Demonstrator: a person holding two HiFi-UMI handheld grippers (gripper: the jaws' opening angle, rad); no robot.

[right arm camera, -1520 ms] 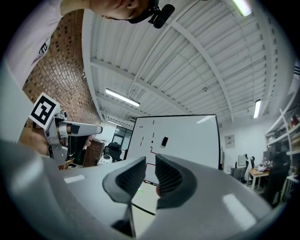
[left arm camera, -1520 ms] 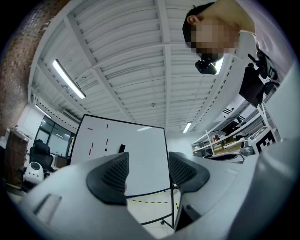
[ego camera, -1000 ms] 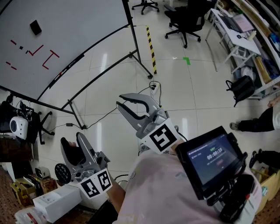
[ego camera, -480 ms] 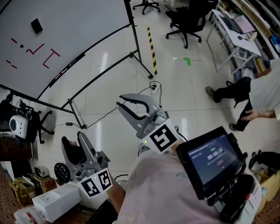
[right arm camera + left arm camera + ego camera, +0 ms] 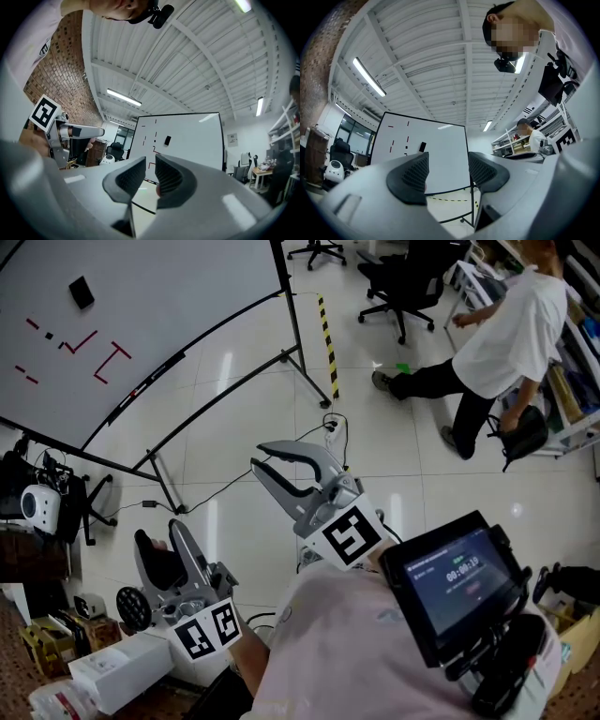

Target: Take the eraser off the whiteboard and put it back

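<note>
A small black eraser (image 5: 82, 292) sticks to the upper part of the whiteboard (image 5: 169, 296), above several red marks. It also shows far ahead in both gripper views: eraser (image 5: 422, 146) and eraser (image 5: 167, 140). My left gripper (image 5: 157, 532) is low at the left, well short of the board. Its jaws stand a little apart with nothing between them (image 5: 447, 164). My right gripper (image 5: 257, 456) is higher and nearer the middle. Its ribbed pads leave only a narrow empty slit (image 5: 147, 173). Both point at the board from a distance.
The whiteboard stands on a black wheeled frame (image 5: 302, 367). A person in a white shirt (image 5: 506, 324) walks past office chairs (image 5: 403, 277) at the upper right. Striped floor tape (image 5: 325, 334), cables (image 5: 328, 427), a small white robot (image 5: 37, 512) and boxes (image 5: 112, 671) lie around.
A person has walked from the right edge up to the upper right near the chairs. Both grippers and the eraser have stayed where they were.
</note>
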